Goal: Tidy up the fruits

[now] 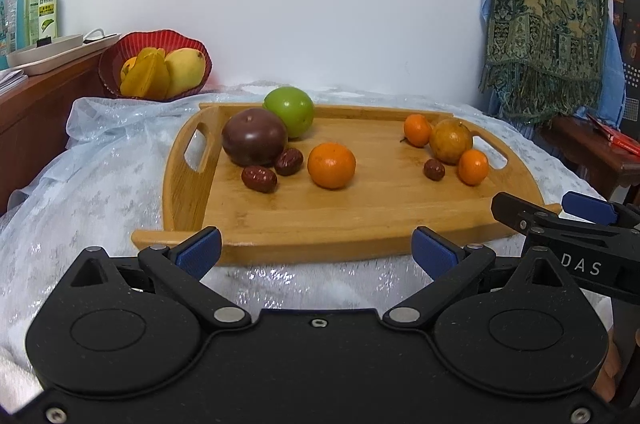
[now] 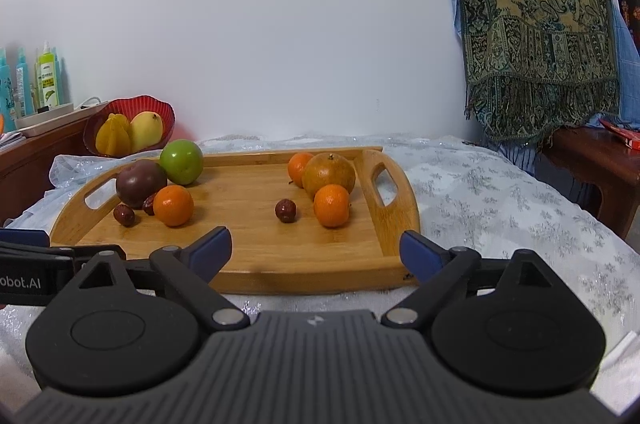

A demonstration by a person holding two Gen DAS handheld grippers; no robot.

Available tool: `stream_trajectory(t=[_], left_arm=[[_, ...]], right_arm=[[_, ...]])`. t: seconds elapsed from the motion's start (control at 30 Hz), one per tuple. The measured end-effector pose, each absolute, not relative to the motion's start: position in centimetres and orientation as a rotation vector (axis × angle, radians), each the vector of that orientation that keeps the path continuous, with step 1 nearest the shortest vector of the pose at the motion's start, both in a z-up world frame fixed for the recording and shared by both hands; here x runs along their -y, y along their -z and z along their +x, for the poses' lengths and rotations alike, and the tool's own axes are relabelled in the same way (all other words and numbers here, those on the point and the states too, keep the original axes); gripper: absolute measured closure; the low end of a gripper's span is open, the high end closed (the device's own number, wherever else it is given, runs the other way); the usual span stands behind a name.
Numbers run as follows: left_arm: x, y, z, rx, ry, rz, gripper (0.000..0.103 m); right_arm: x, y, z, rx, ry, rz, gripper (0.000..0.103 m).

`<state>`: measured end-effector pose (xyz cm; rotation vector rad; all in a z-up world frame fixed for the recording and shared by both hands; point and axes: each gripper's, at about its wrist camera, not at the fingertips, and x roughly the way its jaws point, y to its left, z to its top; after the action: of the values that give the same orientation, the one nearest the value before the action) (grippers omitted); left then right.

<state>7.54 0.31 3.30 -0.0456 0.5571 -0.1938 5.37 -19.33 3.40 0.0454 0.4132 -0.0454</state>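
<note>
a wooden tray (image 1: 360, 220) lies on a pale glittery cloth (image 1: 100, 184) covering the tabletop, with fruit in 2 clusters. at the tray's left end a purple fruit (image 1: 254, 137) touches a green apple (image 1: 289, 111) behind it, with 2 red dates (image 1: 259, 179) and an orange (image 1: 331, 165) just in front. toward the right end a brownish round fruit (image 1: 451, 141) sits between 2 small oranges (image 1: 473, 167), with 1 date (image 1: 434, 169) beside them. a red bowl (image 1: 116, 60) behind the tray holds a starfruit (image 1: 146, 74) and a mango (image 1: 185, 70). the left tool (image 1: 316, 251) hangs wide at the tray's near edge, nothing between its blue pads. the right tool (image 2: 315, 251) is likewise spread wide and empty, near the tray's front right corner.
</note>
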Motion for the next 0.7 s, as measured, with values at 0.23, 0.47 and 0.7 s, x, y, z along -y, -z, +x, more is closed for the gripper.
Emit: stream_trajectory(t=[0.23, 0.47, 0.7], left_arm=[[-0.7, -2.7, 6.9, -0.571, 0.180, -0.050, 0.002], [-0.8, -2.0, 6.2, -0.587, 0.167, -0.046, 0.001], [-1.1, -1.4, 5.9, -0.607, 0.148, -0.054, 0.001]], right_arm=[[19.2, -3.0, 5.0, -0.432, 0.047, 0.055, 0.005], [19.1, -2.4, 4.5, -0.450, 0.048, 0.069, 0.002], [18.9, -1.9, 4.1, -0.462, 0.057, 0.067, 0.002]])
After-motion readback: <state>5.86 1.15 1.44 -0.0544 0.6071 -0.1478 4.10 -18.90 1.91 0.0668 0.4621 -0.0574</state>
